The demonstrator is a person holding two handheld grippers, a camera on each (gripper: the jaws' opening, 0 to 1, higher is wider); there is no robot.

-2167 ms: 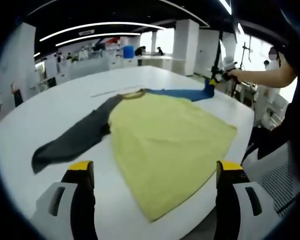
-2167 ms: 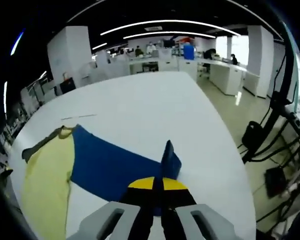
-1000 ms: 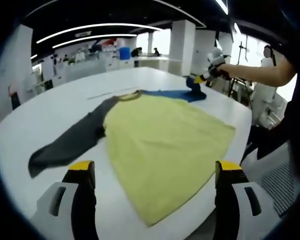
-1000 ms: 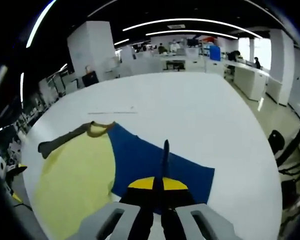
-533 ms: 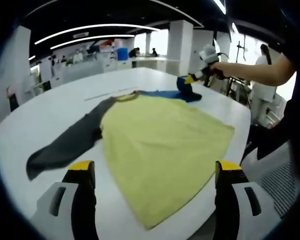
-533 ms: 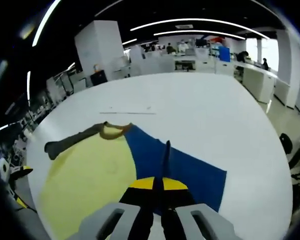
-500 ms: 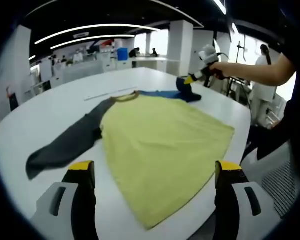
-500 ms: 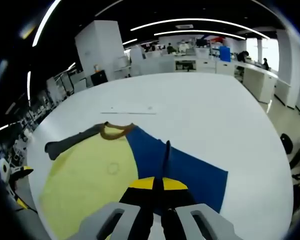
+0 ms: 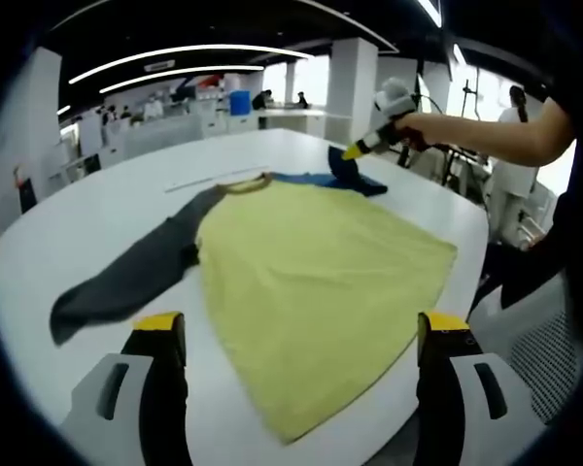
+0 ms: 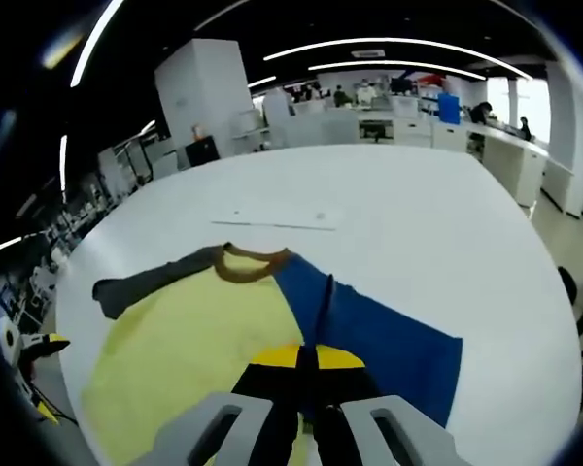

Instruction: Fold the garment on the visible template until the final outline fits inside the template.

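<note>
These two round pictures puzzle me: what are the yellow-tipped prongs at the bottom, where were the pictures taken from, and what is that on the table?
No robot here: a person holds a hand-held gripper in each hand, and a fisheye camera rides on each one, looking along its fingers.

In the left gripper view, the left gripper is open, its two yellow-tipped fingers wide apart and holding nothing. It looks over a white table with a long-sleeved shirt laid flat: yellow body, grey sleeve, blue sleeve. At the far side the person's arm holds the right gripper, pinching the blue sleeve and lifting it off the table.

The right gripper view looks from that second tool: its fingers are shut on the blue sleeve, a fold of which rises between them. An office lies behind.
</note>
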